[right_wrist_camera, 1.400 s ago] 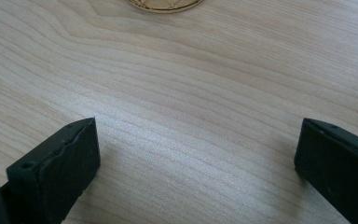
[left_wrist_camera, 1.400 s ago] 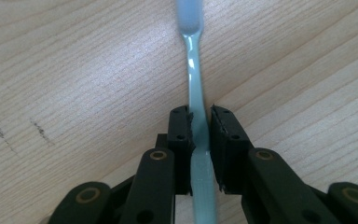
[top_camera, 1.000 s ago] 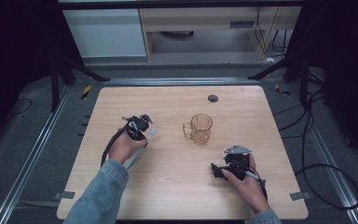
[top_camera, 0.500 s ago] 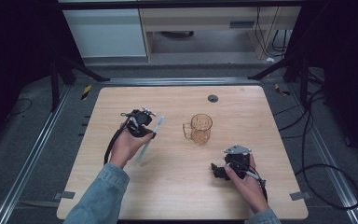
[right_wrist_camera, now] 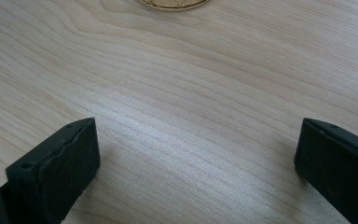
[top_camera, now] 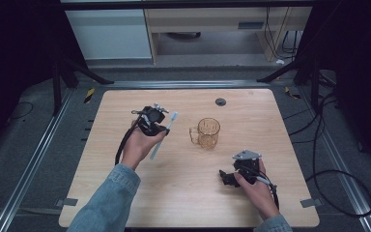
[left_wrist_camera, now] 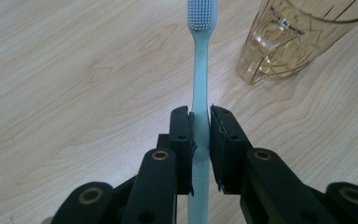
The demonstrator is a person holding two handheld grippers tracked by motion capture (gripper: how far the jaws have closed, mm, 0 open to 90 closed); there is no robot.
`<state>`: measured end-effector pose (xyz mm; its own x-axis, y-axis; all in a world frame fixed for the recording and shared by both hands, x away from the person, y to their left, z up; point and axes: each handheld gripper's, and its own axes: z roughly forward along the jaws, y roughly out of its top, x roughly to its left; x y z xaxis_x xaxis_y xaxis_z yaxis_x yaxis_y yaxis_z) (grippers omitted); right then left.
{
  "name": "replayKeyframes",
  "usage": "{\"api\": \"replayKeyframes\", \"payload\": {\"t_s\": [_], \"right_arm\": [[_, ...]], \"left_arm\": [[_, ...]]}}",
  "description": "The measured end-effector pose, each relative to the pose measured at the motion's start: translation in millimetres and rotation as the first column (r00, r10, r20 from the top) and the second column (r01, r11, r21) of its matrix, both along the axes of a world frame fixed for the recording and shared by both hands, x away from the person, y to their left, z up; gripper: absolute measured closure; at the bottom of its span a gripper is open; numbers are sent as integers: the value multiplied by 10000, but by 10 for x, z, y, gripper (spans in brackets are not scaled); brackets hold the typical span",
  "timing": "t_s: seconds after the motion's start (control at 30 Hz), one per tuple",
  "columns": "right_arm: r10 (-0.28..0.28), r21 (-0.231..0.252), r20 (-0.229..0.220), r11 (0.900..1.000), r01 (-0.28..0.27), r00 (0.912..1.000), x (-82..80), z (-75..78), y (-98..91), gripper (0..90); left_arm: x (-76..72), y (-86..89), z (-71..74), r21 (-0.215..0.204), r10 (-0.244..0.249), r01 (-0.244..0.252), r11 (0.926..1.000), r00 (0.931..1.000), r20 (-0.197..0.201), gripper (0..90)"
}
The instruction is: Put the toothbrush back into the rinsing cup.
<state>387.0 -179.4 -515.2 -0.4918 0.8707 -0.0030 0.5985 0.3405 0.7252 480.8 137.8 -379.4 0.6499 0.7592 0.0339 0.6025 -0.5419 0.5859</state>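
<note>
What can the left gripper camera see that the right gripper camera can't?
The left gripper view shows the left hand-held gripper shut on the shaft of a light blue toothbrush, bristles at the far end, with the side wall of the amber cup beside it. The right gripper view shows the right hand-held gripper with its jaws wide apart and nothing between them, and just the bottom edge of the cup. Both views share the wooden table and that cup.
</note>
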Motion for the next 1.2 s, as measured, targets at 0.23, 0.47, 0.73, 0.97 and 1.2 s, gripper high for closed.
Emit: {"api": "replayKeyframes", "payload": {"t_s": [0.23,0.47,0.73,0.97,1.2], "right_arm": [[49,-40,42,10000,-49,10000,-22,1,-19,11],[216,-109,83,9997,-215,9997,-39,-1,-41,12],[132,-37,13,9999,-132,9999,-45,1,-38,9],[126,90,-129,9999,-125,9998,-69,11,-45,9],[189,-33,-3,9998,-189,9998,-63,3,-50,8]], "left_arm": [[43,-92,78,420,-184,181,9990,9998,75,788],[24,-120,145,292,-68,57,9996,9993,369,788],[-64,-207,208,-191,-193,212,9996,9954,935,788],[-296,-312,279,-131,-458,494,9987,9788,1996,788],[-321,-342,261,-304,-373,446,9985,9774,2079,788]]}}
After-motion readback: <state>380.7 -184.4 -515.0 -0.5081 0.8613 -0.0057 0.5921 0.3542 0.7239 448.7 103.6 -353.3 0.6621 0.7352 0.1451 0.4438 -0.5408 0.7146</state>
